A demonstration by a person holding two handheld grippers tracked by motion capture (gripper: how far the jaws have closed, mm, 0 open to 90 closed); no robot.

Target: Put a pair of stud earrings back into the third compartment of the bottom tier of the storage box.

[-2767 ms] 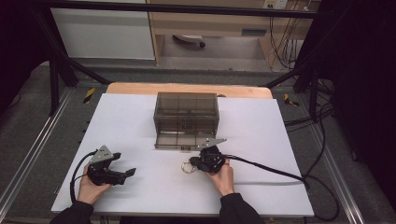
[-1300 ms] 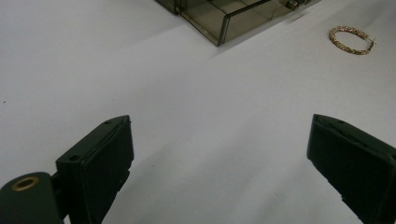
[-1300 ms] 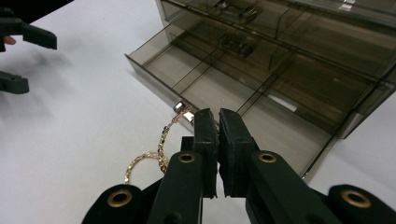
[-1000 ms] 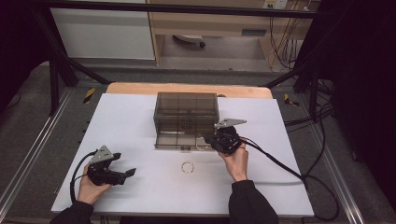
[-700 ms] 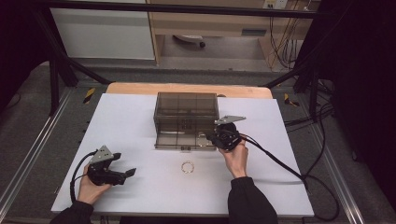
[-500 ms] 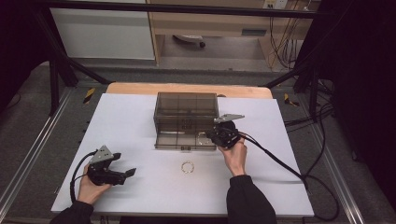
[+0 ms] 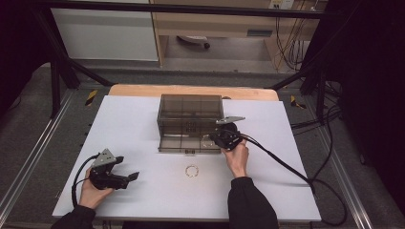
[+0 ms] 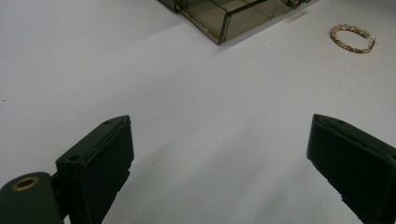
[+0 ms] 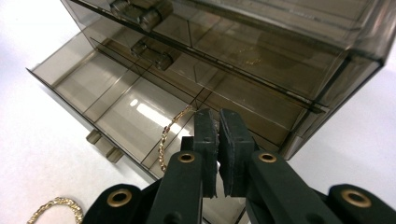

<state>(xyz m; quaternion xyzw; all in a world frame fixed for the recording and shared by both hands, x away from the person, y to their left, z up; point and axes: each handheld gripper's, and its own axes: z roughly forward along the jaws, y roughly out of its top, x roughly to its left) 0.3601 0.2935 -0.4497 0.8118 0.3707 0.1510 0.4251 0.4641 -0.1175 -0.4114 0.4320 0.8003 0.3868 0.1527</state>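
While right gripper (image 9: 218,140), pinching chain (image 9: 164,140), is hanging over drawer (image 9: 74,79), I am leaving bracelet (image 7: 191,170) for later; left gripper (image 8: 219,158) is gaping, empty.

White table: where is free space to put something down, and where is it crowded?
Free: the white table left of the smoky drawer box, and between the left gripper and the gold bracelet. Crowded: the open drawer, where the right gripper holds a gold chain.

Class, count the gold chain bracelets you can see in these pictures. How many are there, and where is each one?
2. One bracelet lies on the white table in front of the box; the other chain hangs from the shut right tongs over the open drawer.
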